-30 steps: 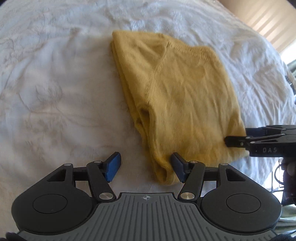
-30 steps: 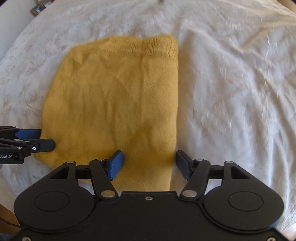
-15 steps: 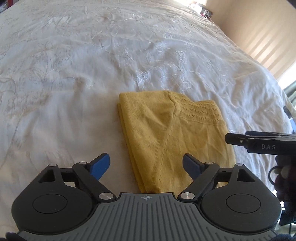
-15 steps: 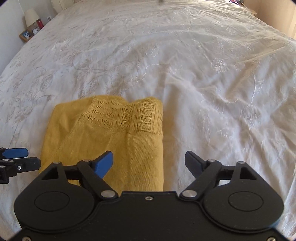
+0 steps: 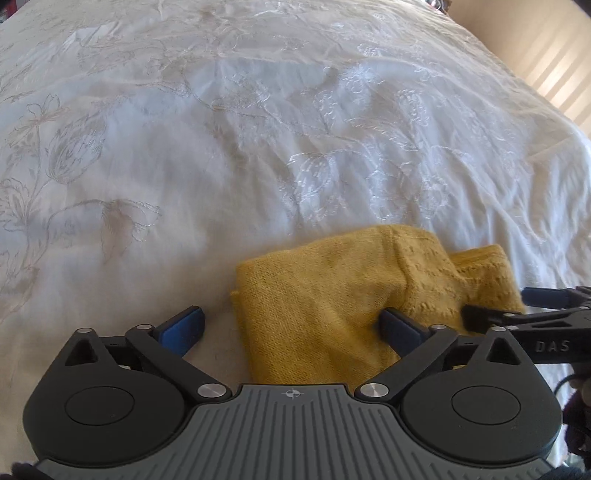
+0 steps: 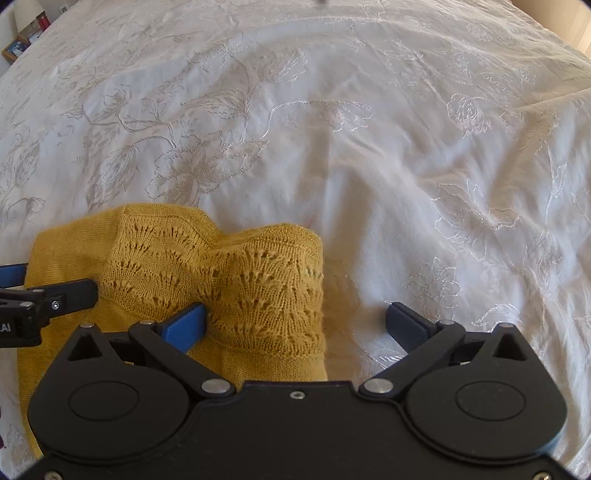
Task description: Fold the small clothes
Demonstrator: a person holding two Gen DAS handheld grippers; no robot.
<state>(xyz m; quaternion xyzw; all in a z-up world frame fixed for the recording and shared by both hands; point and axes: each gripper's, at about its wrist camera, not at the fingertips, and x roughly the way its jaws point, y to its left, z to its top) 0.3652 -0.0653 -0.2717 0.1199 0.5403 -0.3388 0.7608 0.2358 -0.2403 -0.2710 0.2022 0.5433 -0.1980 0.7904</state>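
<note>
Knitwear (image 6: 229, 280) lies folded near the bed (image 6: 369, 147) front edge w/ your left gripper (image 5: 291, 325) & right gripper (image 6: 295, 321) both wide open, holding nothing, straddling its side edges, prob. for another fold.

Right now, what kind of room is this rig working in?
Most likely a bedroom. The yellow knit garment lies on a wide white embroidered bedspread that fills both views, and a lamp and small framed picture sit at its far left corner, as on a nightstand.
</note>
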